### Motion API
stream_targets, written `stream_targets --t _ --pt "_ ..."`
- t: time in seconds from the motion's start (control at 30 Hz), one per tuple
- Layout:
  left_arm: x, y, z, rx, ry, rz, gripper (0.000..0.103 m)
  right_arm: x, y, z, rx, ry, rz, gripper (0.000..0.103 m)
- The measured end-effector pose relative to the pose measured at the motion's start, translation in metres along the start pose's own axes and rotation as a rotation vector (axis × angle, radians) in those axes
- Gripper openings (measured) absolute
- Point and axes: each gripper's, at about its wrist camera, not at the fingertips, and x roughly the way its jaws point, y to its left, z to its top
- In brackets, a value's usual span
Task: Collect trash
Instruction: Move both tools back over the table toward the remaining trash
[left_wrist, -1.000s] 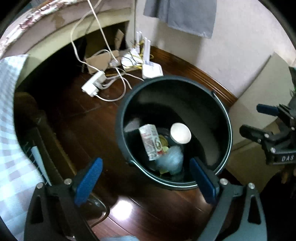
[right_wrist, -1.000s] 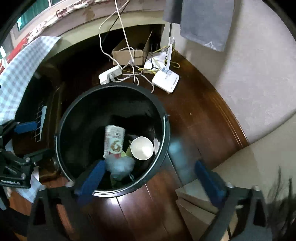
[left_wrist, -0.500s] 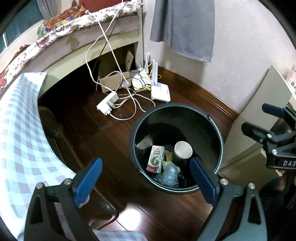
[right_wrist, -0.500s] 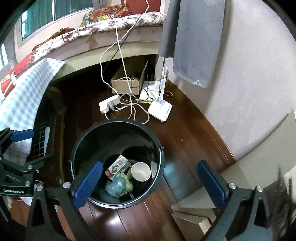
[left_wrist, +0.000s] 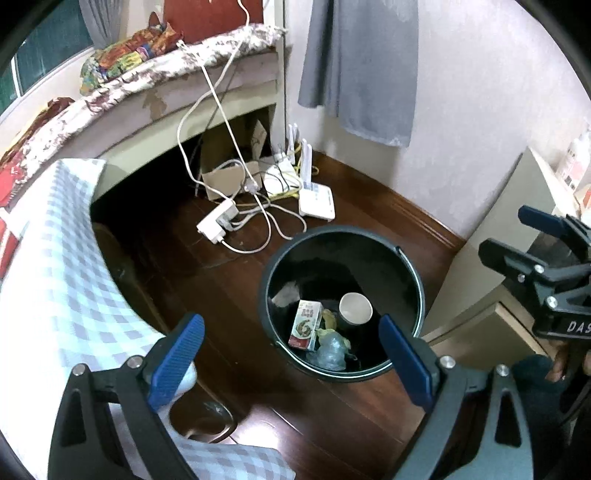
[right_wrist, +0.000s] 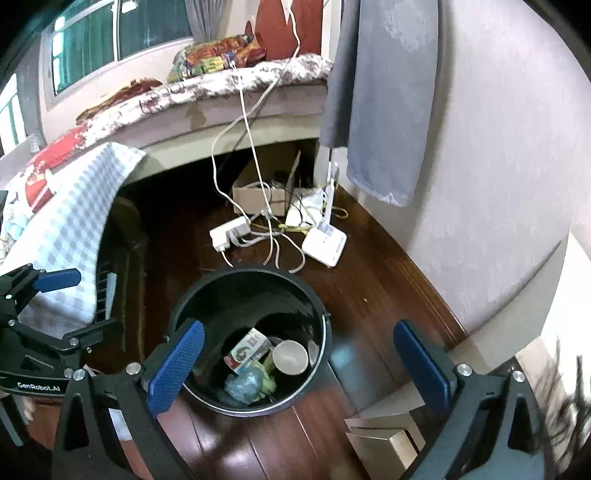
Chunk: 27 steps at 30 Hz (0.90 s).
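A black bucket stands on the dark wooden floor. Inside it lie a drink carton, a white paper cup and a crumpled clear plastic wrapper. My left gripper hangs high above the bucket's near left side, open and empty. My right gripper hovers above the bucket's right rim, also open with nothing in it. Each gripper shows in the other's view: the right gripper at the right edge, the left gripper at the left edge.
A white power strip, a router, tangled cables and a cardboard box lie beyond the bucket by a bench. A checked cloth covers furniture on the left. A beige cabinet and a wall close the right.
Both grippers have lifted up and away from the bucket, which now looks smaller and lower in both views. The trash inside lies as before. Both jaws stayed open.
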Motion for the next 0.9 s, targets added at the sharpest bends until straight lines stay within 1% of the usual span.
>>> stream_targets --t 0.13,0.27,0.33,0.43,0.53,0.6,0.73,0.9 --pt "-0.023 0.008 -0.001 -0.016 -0.044 0.022 0.097 -0.008 0.005 0.006 0.022 -0.020 0.027 0.103" --pt "-0.045 0.019 -0.004 -0.036 -0.090 0.052 0.097 -0.017 0.019 0.013 0.028 -0.040 0.090 0.103" --pt "-0.056 0.027 -0.006 -0.054 -0.112 0.065 0.097 -0.020 0.032 0.016 0.007 -0.042 0.105 0.103" --pt "-0.075 0.042 -0.012 -0.091 -0.151 0.096 0.097 -0.024 0.053 0.020 -0.032 -0.043 0.103 0.103" --pt "-0.092 0.063 -0.019 -0.146 -0.185 0.121 0.097 -0.026 0.078 0.026 -0.054 -0.044 0.130 0.103" --pt "-0.104 0.084 -0.026 -0.198 -0.209 0.135 0.097 -0.029 0.091 0.028 -0.061 -0.049 0.159 0.103" --pt "-0.122 0.119 -0.042 -0.281 -0.246 0.186 0.097 -0.036 0.128 0.038 -0.095 -0.069 0.220 0.103" --pt "-0.144 0.168 -0.073 -0.369 -0.274 0.280 0.096 -0.046 0.190 0.051 -0.155 -0.101 0.298 0.103"
